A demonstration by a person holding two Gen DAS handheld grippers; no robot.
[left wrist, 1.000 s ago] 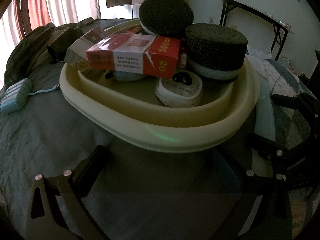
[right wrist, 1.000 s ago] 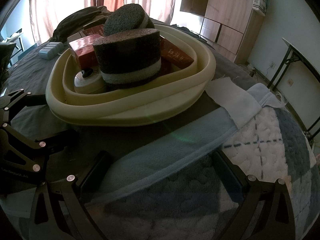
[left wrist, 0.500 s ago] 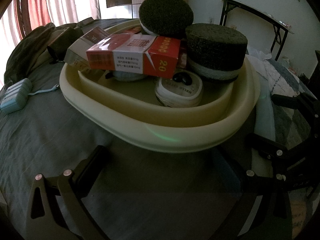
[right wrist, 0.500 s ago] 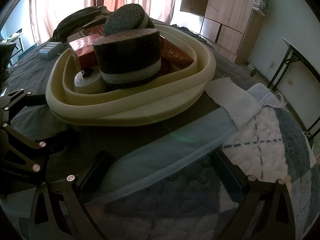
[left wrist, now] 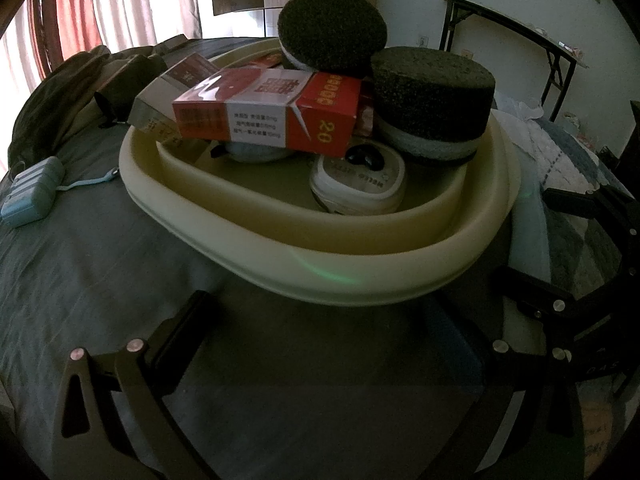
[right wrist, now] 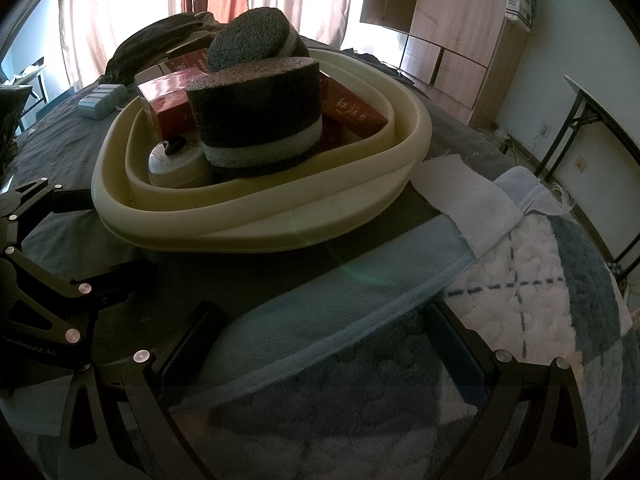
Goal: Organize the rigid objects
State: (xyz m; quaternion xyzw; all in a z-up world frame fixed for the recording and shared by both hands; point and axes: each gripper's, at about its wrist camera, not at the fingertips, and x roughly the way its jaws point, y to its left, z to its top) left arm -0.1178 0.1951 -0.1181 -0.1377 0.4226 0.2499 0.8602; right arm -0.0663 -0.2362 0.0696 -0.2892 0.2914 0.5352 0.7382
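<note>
the left gripper [left wrist: 324, 320] is seen with its fingers [left wrist: 180, 332] spread wide apart and nothing held between them, poised low over the dark grey bedsheet [left wrist: 100, 264]; the right gripper [right wrist: 320, 340] is likewise seen spread wide and empty, set above a light blue towel [right wrist: 340, 304] and a quilted blue-and-white blanket [right wrist: 560, 300]; each gripper is caught at the edge of the other's view, the two placed side by side and short of the basin; just ahead of both, a cream basin [left wrist: 360, 280] is rested on the bed, and the task's things are gathered inside it; a red carton [left wrist: 272, 114] marked 20 is propped across the middle, with a second red-and-white box [left wrist: 176, 88] leaned at the far left rim; two round dark sponges are stacked at the right, the nearer sponge [left wrist: 432, 100] lying flat and the farther sponge [left wrist: 332, 36] tilted on edge behind it; a small white round case [left wrist: 360, 184] with a black knob is set on the basin floor, under the carton's corner; a pale blue pouch [left wrist: 32, 192] with a strap is left on the sheet, well apart to the left; a white cloth [right wrist: 464, 196] is laid just beside the basin's right rim.
</note>
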